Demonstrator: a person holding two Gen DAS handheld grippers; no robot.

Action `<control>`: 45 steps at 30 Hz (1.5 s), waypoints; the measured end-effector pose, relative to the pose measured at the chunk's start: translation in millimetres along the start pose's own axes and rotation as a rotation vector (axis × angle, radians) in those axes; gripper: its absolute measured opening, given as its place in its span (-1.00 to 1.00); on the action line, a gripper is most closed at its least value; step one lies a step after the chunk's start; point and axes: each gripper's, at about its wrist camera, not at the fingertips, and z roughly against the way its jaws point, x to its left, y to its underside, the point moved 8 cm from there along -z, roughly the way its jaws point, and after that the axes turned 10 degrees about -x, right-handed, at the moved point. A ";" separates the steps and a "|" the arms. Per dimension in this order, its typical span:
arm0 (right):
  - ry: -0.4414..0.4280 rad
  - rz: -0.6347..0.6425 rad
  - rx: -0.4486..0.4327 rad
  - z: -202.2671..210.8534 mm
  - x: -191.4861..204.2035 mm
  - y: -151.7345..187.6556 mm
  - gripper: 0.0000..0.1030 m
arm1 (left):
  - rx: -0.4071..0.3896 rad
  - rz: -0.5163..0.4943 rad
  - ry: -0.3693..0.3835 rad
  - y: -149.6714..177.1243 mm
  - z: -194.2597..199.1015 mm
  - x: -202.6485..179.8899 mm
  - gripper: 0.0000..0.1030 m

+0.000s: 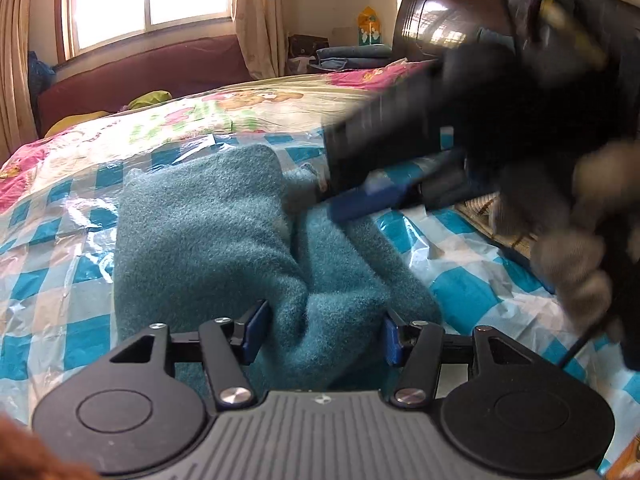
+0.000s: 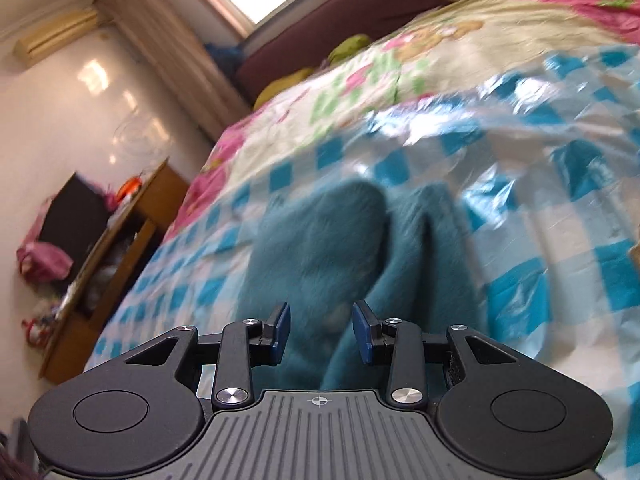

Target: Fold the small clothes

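Observation:
A teal fleece garment [image 1: 224, 248] lies bunched on the blue-checked plastic sheet [image 1: 60, 240] over the bed. My left gripper [image 1: 324, 332] is open, its blue pads either side of a raised fold at the garment's near edge. My right gripper [image 1: 372, 196], blurred, comes in from the upper right over the garment's far side. In the right wrist view the right gripper [image 2: 322, 330] is open and empty just above the teal garment [image 2: 320, 240], which is folded into ridges.
The checked sheet [image 2: 560, 240] covers a floral bedspread [image 1: 240, 108]. A dark red headboard [image 1: 132, 76] and window are behind. A dark chair back [image 1: 440, 16] stands far right. A wooden bedside shelf [image 2: 120, 248] is left of the bed.

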 end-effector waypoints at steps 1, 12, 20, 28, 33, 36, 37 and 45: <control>0.047 0.024 0.023 -1.9 -5.5 6.5 -0.34 | -0.002 0.004 0.005 -0.1 3.6 1.1 0.16; 0.111 0.120 -0.022 15.5 1.7 1.0 -0.32 | -0.005 0.112 -0.006 6.1 41.7 43.1 0.19; 0.062 -0.065 0.040 -43.9 -3.5 -2.0 0.10 | -0.009 0.140 -0.084 11.3 35.2 76.9 0.19; -0.056 -0.139 0.073 -55.3 2.7 11.0 0.25 | 0.029 0.191 -0.098 22.7 18.7 95.4 0.19; -0.036 -0.131 0.085 -69.0 -0.7 19.3 0.04 | 0.047 0.157 -0.097 24.0 11.2 90.0 0.20; -0.082 -0.177 0.061 -58.4 0.2 12.2 -0.42 | 0.044 0.148 -0.089 19.1 12.9 87.8 0.20; -0.096 -0.181 0.043 -52.5 2.0 7.7 -0.48 | 0.036 0.137 -0.084 15.1 13.5 85.4 0.19; -0.120 -0.133 -0.084 7.4 6.4 -27.2 -0.54 | -0.079 0.076 0.054 -29.2 18.1 42.4 0.22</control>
